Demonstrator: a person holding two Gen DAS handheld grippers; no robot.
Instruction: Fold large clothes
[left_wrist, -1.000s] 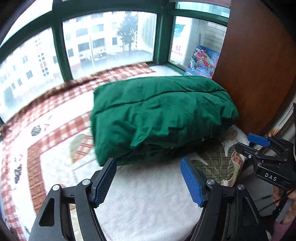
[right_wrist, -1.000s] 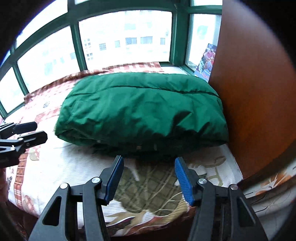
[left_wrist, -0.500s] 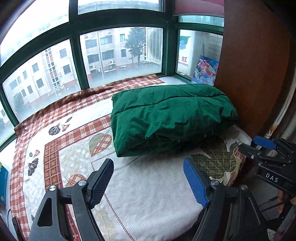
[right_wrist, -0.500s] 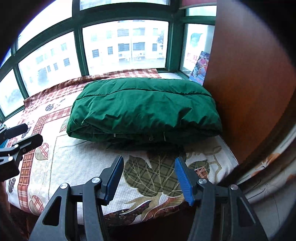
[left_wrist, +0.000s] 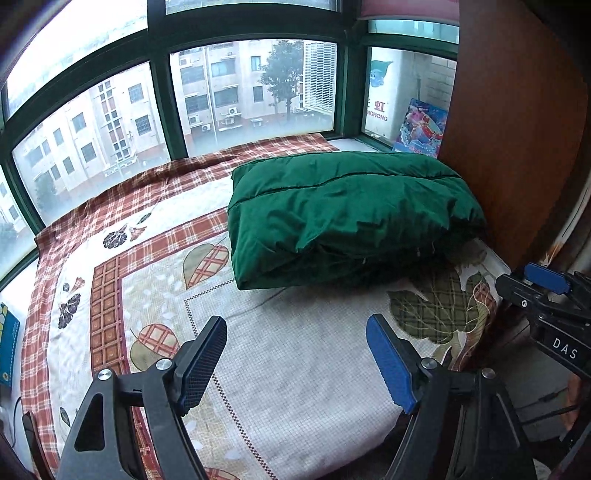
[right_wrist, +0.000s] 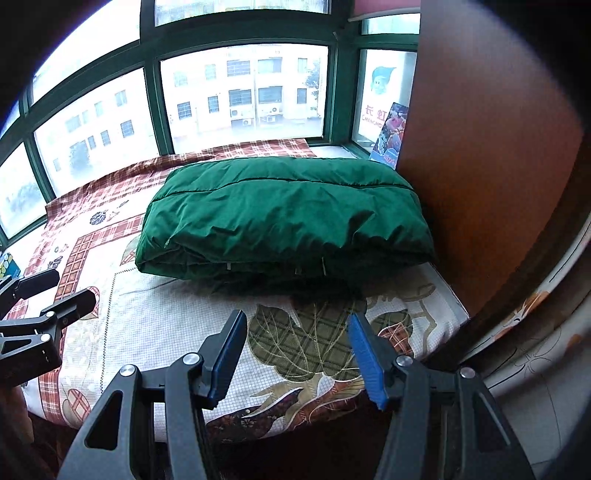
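A dark green padded garment (left_wrist: 343, 218) lies folded into a thick rectangular bundle on the bed, against the wooden panel at the right; it also shows in the right wrist view (right_wrist: 284, 218). My left gripper (left_wrist: 295, 360) is open and empty, held above the bed's near part, well short of the bundle. My right gripper (right_wrist: 297, 354) is open and empty, near the bed's front edge, also short of the bundle. Each gripper shows in the other's view: the right one (left_wrist: 546, 291) at the right edge, the left one (right_wrist: 40, 295) at the left edge.
The bed carries a patterned sheet (left_wrist: 155, 266) with red plaid borders and leaf prints. A brown wooden panel (left_wrist: 517, 129) stands along the right side. Green-framed windows (left_wrist: 162, 103) line the back. A colourful picture book (left_wrist: 421, 127) leans in the far right corner.
Both grippers have pulled back and up from the green bundle, which now looks smaller and farther off. Both stay open and empty. The bundle has not moved.
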